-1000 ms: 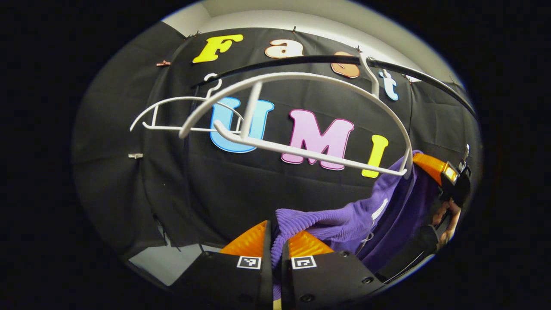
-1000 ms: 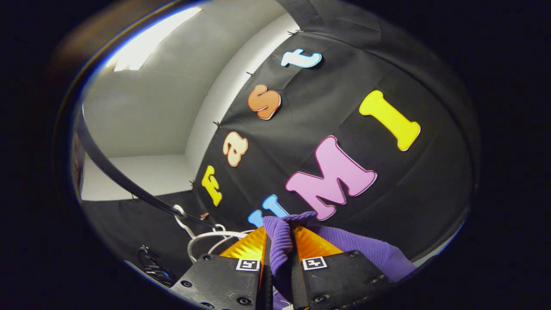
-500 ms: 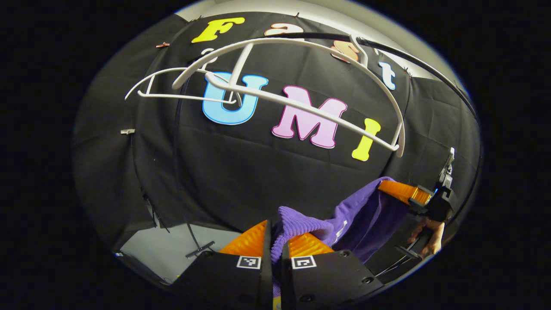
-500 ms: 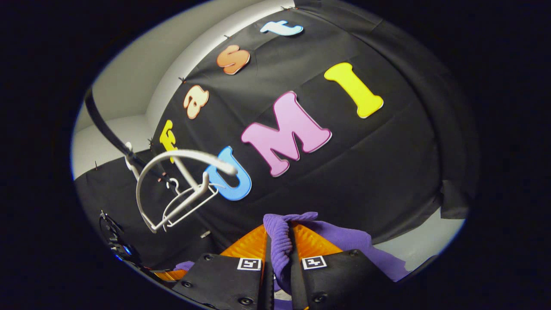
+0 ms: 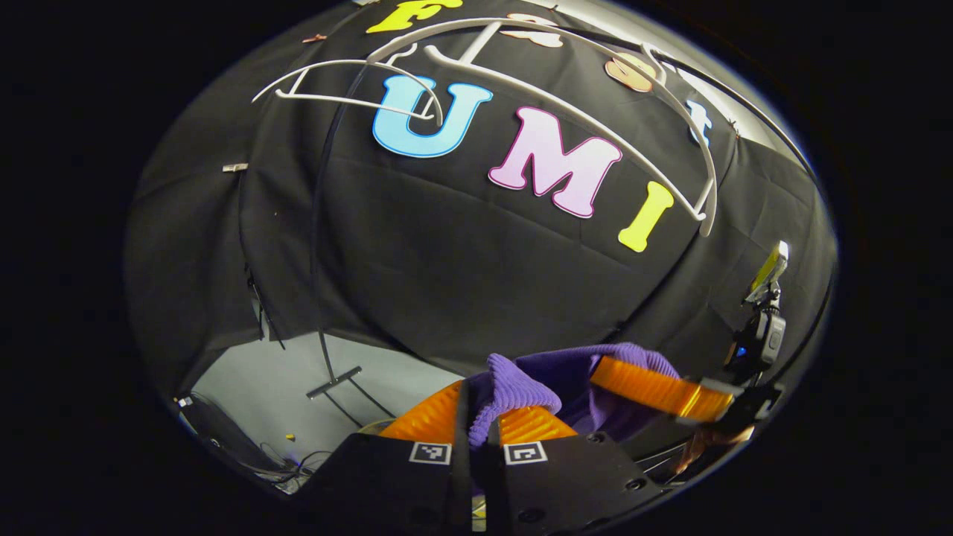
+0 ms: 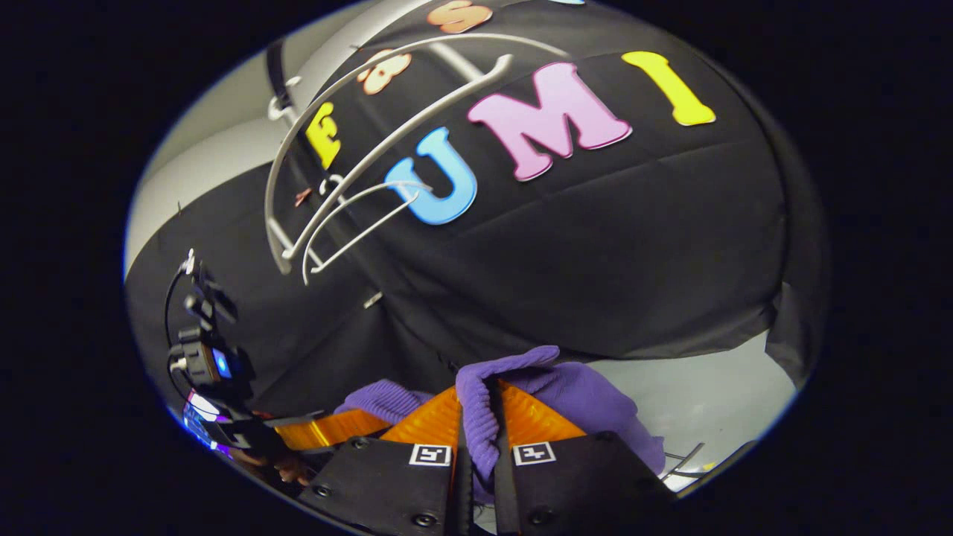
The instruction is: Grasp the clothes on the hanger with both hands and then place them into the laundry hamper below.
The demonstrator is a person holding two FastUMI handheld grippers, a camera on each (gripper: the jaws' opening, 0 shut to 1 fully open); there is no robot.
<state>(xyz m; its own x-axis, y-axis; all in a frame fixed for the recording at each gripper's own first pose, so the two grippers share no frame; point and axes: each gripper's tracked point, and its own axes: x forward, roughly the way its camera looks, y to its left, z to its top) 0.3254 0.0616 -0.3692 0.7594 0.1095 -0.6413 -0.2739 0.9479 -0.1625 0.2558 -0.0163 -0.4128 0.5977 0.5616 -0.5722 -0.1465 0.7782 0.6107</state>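
Left gripper view. Left gripper [image 5: 476,424] at bottom, jaws nearly closed, pinching a ribbed fold of the purple garment [image 5: 514,383] between both fingers. Garment free of the white hanger [image 5: 595,123], which hangs bare on the rail high above, a second hanger [image 5: 335,82] beside it. Cloth running rightward from the jaws to the right gripper [image 5: 655,391], seen farther off with a hand just under it; long axis of the cloth thus spanning gripper to gripper. Hamper presumably below the jaws, out of frame; grey floor [image 5: 298,380] low at left.

Right gripper view. Right gripper [image 6: 476,428] at bottom, jaws narrow, clamped on a ribbed edge of the garment [image 6: 514,380] rising between the fingers and spilling to the right. Left gripper [image 6: 320,432] low at left, close alongside, cloth bunched between the two. Hanger [image 6: 357,156] up and left, well apart from the cloth. Judged step: lowering the garment; next move downward, both grips to be released over the hamper.
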